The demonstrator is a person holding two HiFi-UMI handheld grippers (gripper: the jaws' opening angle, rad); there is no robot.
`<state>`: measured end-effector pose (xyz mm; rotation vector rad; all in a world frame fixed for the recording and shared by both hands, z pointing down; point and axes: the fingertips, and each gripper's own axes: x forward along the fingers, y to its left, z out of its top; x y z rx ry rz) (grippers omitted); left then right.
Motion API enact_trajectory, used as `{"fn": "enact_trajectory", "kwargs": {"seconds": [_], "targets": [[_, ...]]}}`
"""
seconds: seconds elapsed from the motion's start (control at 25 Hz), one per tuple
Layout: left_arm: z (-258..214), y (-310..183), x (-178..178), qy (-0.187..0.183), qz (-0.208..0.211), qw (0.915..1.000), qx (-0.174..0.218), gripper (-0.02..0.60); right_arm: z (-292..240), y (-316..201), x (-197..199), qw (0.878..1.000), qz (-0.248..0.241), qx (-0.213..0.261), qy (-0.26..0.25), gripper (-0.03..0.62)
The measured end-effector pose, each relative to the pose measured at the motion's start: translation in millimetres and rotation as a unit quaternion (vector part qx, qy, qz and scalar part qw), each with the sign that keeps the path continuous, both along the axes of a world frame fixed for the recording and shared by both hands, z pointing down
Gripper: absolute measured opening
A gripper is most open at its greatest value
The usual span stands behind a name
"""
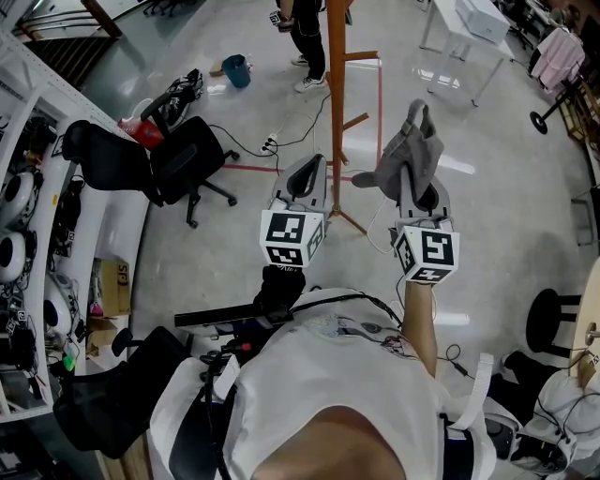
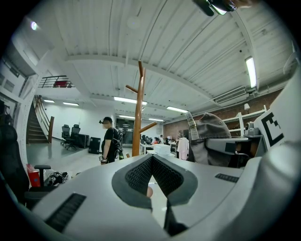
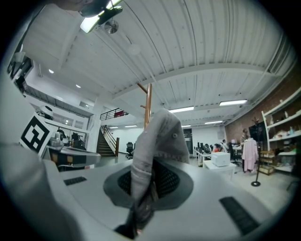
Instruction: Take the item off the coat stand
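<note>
The wooden coat stand (image 1: 336,103) rises from the floor ahead of me, its pegs bare in the head view. My right gripper (image 1: 419,192) is shut on a grey cap (image 1: 411,150), which it holds up to the right of the stand and apart from its pegs. In the right gripper view the cap (image 3: 162,136) drapes over the jaws of the right gripper (image 3: 149,167), with the stand (image 3: 148,101) behind it. My left gripper (image 1: 305,180) is raised beside the stand, shut with nothing in it. From the left gripper (image 2: 151,157) I see the stand (image 2: 138,117) and the cap (image 2: 211,136).
A person (image 1: 305,37) stands just beyond the stand. A black office chair (image 1: 178,159) and a blue bucket (image 1: 236,70) are at the left, and shelves (image 1: 28,234) line the far left. A white table (image 1: 469,28) is at the back right. Cables lie on the floor.
</note>
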<state>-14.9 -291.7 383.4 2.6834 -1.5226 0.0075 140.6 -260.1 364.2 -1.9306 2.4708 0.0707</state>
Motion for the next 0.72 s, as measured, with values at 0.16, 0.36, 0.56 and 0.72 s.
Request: {"fn": "enact_trajectory", "kwargs": {"seconds": [0.16, 0.36, 0.56, 0.72], "targets": [[-1.0, 0.0, 1.1, -0.001, 0.002, 1.0000, -0.001, 0.003, -1.6, 0.0, 0.8, 1.000, 0.000, 0.000, -0.001, 0.034], [0.6, -0.7, 0.9, -0.002, 0.004, 1.0000, 0.000, 0.003, 0.1, -0.5, 1.1, 1.000, 0.001, 0.001, -0.002, 0.034], [0.1, -0.3, 2.2, -0.003, 0.006, 1.0000, -0.001, 0.002, -0.9, -0.3, 0.1, 1.000, 0.000, 0.001, -0.001, 0.034], [-3.6, -1.7, 1.6, -0.002, 0.007, 1.0000, 0.002, 0.003, -4.8, -1.7, -1.2, 1.000, -0.001, 0.005, 0.000, 0.034]]}}
